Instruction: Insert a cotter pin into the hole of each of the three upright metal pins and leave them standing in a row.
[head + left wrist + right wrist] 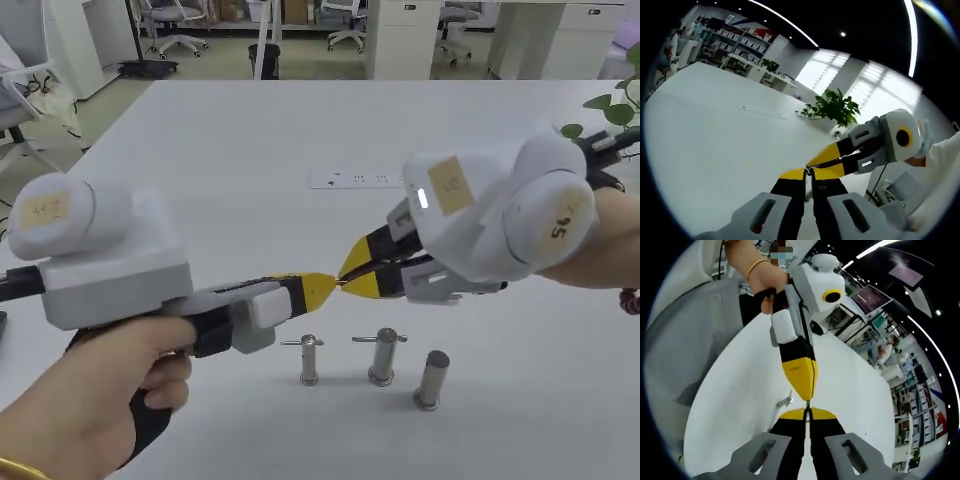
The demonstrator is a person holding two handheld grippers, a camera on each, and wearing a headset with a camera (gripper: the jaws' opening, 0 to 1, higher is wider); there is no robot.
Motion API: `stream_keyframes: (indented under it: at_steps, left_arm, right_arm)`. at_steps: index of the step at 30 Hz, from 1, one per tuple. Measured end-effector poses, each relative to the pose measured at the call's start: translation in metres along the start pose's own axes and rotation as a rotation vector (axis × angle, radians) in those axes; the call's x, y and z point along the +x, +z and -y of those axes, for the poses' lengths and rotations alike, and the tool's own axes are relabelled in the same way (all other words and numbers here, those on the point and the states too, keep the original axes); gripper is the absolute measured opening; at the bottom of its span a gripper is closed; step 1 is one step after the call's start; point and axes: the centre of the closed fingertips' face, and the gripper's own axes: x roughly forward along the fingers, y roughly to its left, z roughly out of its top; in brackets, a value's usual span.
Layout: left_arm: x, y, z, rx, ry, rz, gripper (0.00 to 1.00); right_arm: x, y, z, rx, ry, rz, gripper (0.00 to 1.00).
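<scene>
Well, white bench (250, 150) w/ pins (380, 355); office chairs (175, 25), prob. shelving (735, 36) behind.

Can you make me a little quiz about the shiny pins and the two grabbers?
1. True or false: all three upright metal pins carry a cotter pin.
2. In the head view, which pin is bare? A left, B middle, C right.
3. Fill in: the left gripper and right gripper meet tip to ___.
Key: 1 false; 2 C; 3 tip.
</scene>
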Motion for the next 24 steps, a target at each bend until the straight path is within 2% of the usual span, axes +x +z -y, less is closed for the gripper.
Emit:
stream_keyframes:
  at_steps: [6, 11, 17, 24]
  left_arm:
    - [0.0001, -0.0022, 0.0003, -0.022, -0.003, -0.004, 0.02]
    - [-0.0007, -0.0015, 0.0022, 0.045, -0.007, 0.004, 0.01]
    - [-0.0017, 0.0038, 0.0020, 0.072, -0.003, 0.030, 0.00]
    - [-0.0009, 0.0070, 0.0012, 0.121, 0.002, 0.037, 0.00]
  right_arm:
    - [0.0001, -0.0002, -0.0020, 0.000, 0.000, -0.004, 0.02]
    - [-0.0005, 0.0003, -0.0021, 0.011, -0.003, -0.004, 0.02]
    - [-0.0018, 0.0025, 0.0008, 0.053, -0.020, 0.033, 0.04]
    - [-0.0014, 0.0027, 0.0031, 0.151, -0.017, 0.075, 0.06]
